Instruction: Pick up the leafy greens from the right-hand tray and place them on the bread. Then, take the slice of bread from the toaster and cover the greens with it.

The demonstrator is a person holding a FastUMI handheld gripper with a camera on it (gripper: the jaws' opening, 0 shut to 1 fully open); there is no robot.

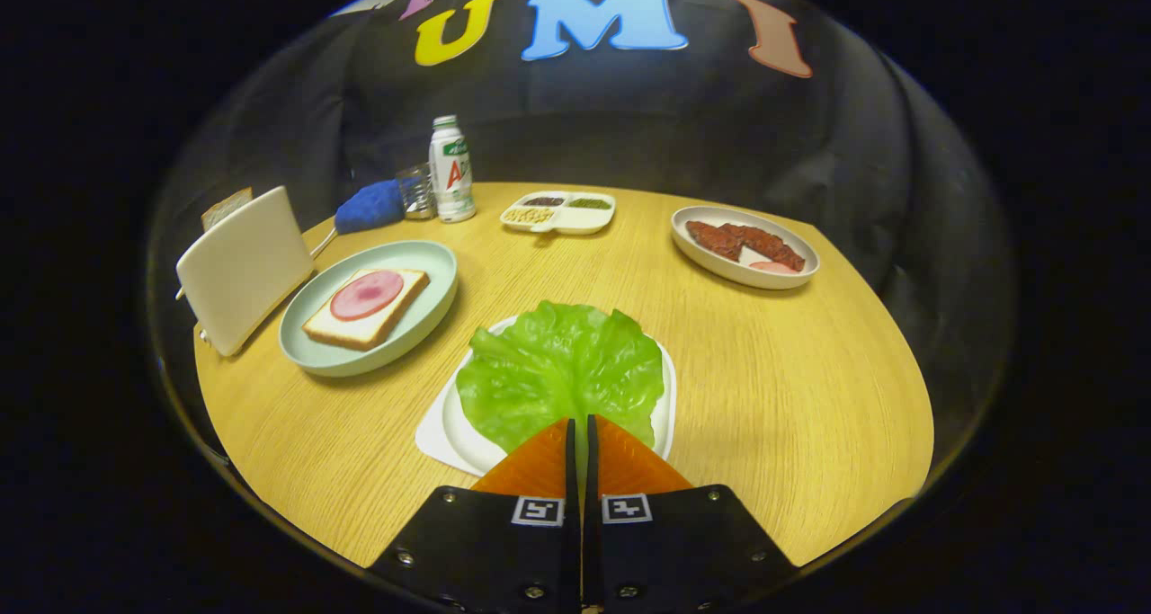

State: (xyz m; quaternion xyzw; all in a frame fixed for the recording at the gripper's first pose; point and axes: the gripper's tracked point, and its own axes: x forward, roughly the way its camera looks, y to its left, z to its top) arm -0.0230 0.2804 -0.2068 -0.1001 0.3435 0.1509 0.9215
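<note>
Gripper pinching lettuce leaf on white tray (fingers nearly closed)

bright green crinkled lettuce leaf on a white rounded-square tray, veins paler. pale mint round plate carrying a cream-white bread slice with tan crust, topped by a pink ham round, darker at the rim. cream-white boxy toaster, brown-crusted slice poking out. warm yellow wood-grain tabletop, fine streaks. off-white oval dish of red-brown meat strips. white bottle, green cap, red and green label. blue fuzzy cloth.
</note>
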